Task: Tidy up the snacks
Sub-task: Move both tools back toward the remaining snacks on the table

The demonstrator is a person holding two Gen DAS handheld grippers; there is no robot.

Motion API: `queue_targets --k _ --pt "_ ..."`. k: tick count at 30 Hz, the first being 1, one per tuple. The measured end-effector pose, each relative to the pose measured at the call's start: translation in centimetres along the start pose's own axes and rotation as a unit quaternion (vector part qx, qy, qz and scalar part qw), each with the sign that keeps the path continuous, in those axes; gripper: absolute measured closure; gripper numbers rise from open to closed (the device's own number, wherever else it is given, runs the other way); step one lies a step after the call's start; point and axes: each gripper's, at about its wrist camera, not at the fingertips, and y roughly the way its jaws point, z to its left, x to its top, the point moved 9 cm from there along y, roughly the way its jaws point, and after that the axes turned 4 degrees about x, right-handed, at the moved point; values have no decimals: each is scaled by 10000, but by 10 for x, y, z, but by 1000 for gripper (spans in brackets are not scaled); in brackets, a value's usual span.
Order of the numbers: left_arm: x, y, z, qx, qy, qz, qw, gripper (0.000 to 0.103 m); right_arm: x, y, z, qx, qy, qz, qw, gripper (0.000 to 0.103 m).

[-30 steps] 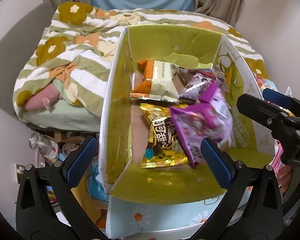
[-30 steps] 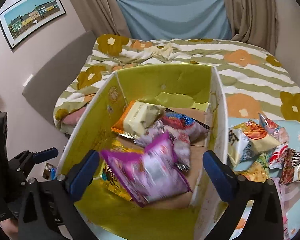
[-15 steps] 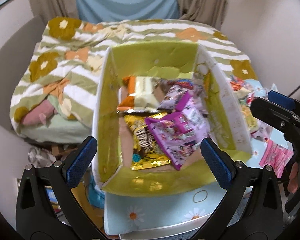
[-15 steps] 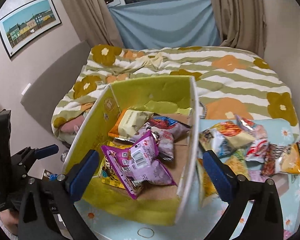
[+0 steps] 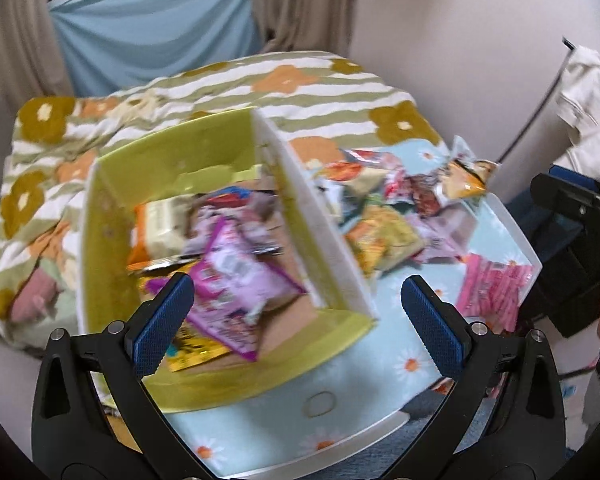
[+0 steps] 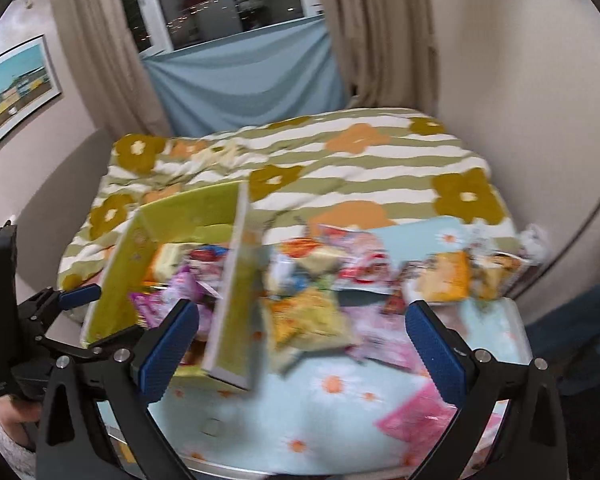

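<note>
Both views were motion-blurred. Left hand-held gripper (image 5: 296, 312) was spread wide, nothing betw. its blue pads, hovering over the near end of the yellow-green box (image 5: 112, 208). Right hand-held gripper (image 6: 302, 330) was also spread wide & empty, above the loose snack pile (image 6: 340, 292) on the table (image 6: 340, 408).

The box sat on the left part of the table, which had a light-blue daisy cloth. Inside it: a purple snack bag (image 5: 236, 276) on top near the front, a yellow bag (image 5: 188, 344) partly under it, an orange-and-cream pack (image 5: 160, 228) toward the back-left w/ more packets behind; labels too blurred to read.

Just right of the box's white side wall lay the unsorted snacks: a yellow-orange bag (image 5: 384, 240) touching the wall's foot, red/white packets behind it, an orange bag (image 5: 466, 176) at the far edge, and a pink packet (image 5: 496, 288) near the table's right edge, a bit apart from the rest.

Behind the table, a bed w/ a green-striped floral quilt (image 6: 340, 160).
</note>
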Motion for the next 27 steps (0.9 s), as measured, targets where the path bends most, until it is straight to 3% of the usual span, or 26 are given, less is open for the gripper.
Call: queue_targets --k 4,11,21,27 --pt "3 2 -44 -191 199 -11 9996 0 -3 -20 -43 -286 -34 -43 9996 0" --pt "-4 18 -138 -635 544 292 9961 0 -9 -33 -116 -265 4 83 9996 0" --pt "-43 61 -268 -1332 1419 981 9760 0 -34 -16 -195 79 -1 590 9982 0" --pt "-61 106 -300 -1341 1614 1288 9692 0 -53 14 -219 350 -93 954 9948 0"
